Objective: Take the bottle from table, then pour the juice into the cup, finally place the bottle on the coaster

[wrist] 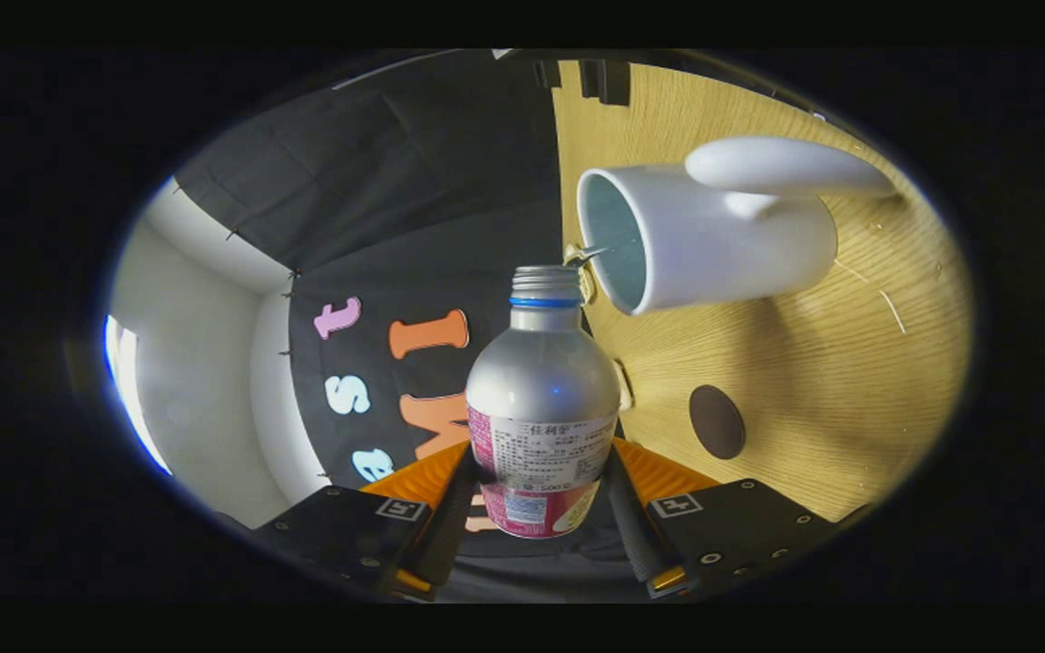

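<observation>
Gripper fingers (541,508) clamp a silver bottle (542,399) by its lower, labelled body, one finger pressed to each side, with the whole view rolled sideways so that the wooden table (849,381) stands like a wall on the right. Uncapped, the bottle's threaded mouth points away from the camera and sits close beside the open rim of a white cup (713,236), which rests on the table with its handle turned toward the viewer. A small glinting streak at the bottle's lip, reaching the cup's rim, may be juice; it is too small to be sure. Nearer on the table, just right of the bottle, lies a dark round coaster (717,422), bare. By this evidence the bottle has been taken up and the pour is at hand or under way; setting the bottle upright and placing it on the coaster remains to be done.
</observation>
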`<move>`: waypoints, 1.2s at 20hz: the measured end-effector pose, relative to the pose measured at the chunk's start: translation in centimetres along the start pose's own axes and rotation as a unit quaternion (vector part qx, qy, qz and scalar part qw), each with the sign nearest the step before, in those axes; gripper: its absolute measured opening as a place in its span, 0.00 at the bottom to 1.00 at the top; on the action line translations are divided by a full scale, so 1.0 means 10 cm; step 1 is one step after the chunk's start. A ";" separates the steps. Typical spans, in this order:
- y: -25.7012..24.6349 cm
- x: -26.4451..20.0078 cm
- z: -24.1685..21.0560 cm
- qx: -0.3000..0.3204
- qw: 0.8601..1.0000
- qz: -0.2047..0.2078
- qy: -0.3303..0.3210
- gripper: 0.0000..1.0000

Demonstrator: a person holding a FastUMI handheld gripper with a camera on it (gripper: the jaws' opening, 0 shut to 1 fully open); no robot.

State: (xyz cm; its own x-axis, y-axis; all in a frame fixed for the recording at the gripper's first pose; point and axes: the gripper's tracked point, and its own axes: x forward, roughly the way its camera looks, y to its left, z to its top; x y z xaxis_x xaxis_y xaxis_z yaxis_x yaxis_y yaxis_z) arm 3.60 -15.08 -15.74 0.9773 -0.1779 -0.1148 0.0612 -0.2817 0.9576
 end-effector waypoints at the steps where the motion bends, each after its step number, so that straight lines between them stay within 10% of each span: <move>1: 0.00 0.01 0.00 0.001 1.000 0.001 -0.001 0.74; 24: 0.08 0.04 0.11 0.030 0.999 0.006 -0.017 0.74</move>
State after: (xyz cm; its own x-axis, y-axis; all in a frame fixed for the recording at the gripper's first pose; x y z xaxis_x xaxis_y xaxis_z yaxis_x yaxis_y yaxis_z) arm 3.80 -16.39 -15.33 0.9706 -0.2122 -0.1136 0.0367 -0.3359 0.9412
